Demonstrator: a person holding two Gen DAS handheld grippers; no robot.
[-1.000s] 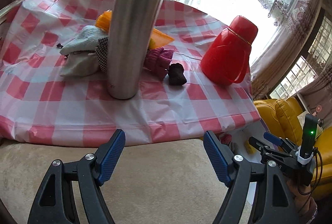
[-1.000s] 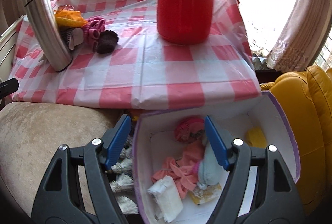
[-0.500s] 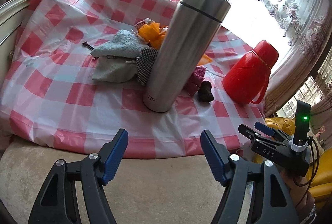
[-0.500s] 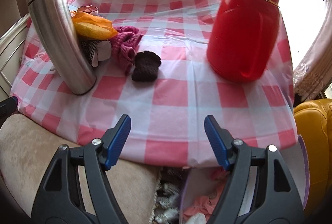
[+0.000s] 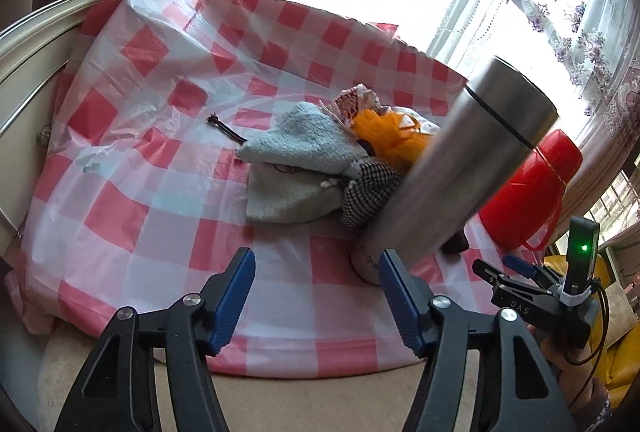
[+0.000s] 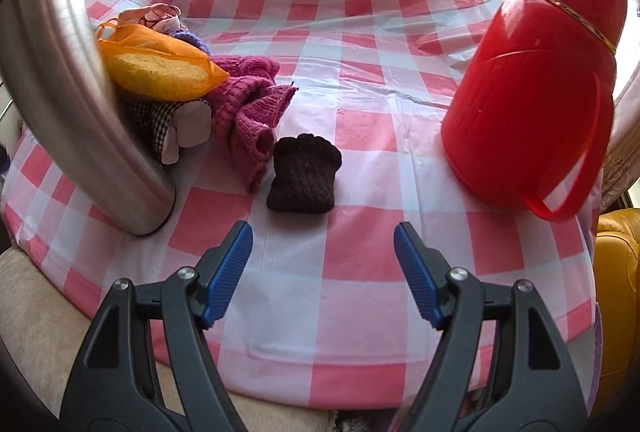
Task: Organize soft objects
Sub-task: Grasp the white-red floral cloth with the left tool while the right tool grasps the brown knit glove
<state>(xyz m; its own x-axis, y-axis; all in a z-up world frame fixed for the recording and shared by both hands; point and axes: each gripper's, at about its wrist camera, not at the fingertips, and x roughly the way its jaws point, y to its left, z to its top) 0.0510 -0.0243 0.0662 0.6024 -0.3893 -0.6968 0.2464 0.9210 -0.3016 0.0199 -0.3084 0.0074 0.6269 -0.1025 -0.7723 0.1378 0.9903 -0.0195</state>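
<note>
Blue ribbed pads tip both black grippers: the left gripper [image 5: 316, 288] has nothing between its jaws, which have just been closing and are part open, and the right gripper [image 6: 323, 264] is open wide and empty too. Nearest lies a beige plush cushion edge [image 5: 320, 400], then the hem of a glossy, creased red-and-white checked tablecloth [image 6: 360, 272], with bare cloth between the two pad tips and the objects. Just beyond the right gripper sits one small dark brown knitted piece [image 6: 301, 175], chunky and ribbed, apart from the others. To its left one tall brushed-steel flask [image 6: 76, 99] stands near the table edge; one red plastic jug [image 6: 532, 79] with a handle stands at right. Behind the flask the soft things are heaped touching: a magenta knit [image 6: 250, 103], a checked fabric piece [image 5: 366, 191], a grey-beige cloth [image 5: 288, 197], a pale blue fleecy one [image 5: 304, 143], and an orange mesh pouch [image 6: 160, 65]. Far cloth is open up to the curtains [image 5: 580, 31].
</note>
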